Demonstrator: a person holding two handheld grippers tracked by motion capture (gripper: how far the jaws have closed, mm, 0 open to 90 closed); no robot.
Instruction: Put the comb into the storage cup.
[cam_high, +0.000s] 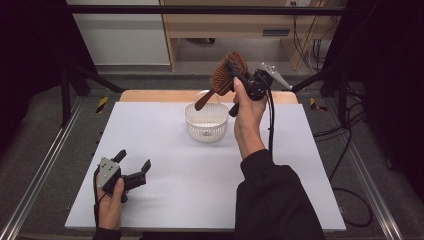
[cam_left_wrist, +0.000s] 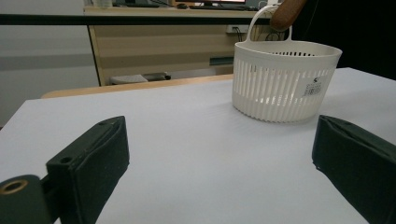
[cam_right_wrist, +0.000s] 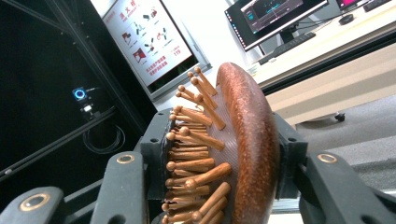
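I see my right gripper (cam_high: 235, 75) upper centre of the high view, jaws pinching the wooden hairbrush (cam_high: 225, 77) by its head, handle probably just above the white basket (cam_high: 206, 122). My left gripper (cam_high: 132, 165), lower left, rests spread, holding nothing.

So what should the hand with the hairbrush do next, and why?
Probably lower the wooden hairbrush handle-first into the white basket. The right gripper is shut on the brush's head, holding it tilted in the air above the basket, with the handle end already pointing down near the basket's rim. The left gripper rests open on the table, well off to the side.
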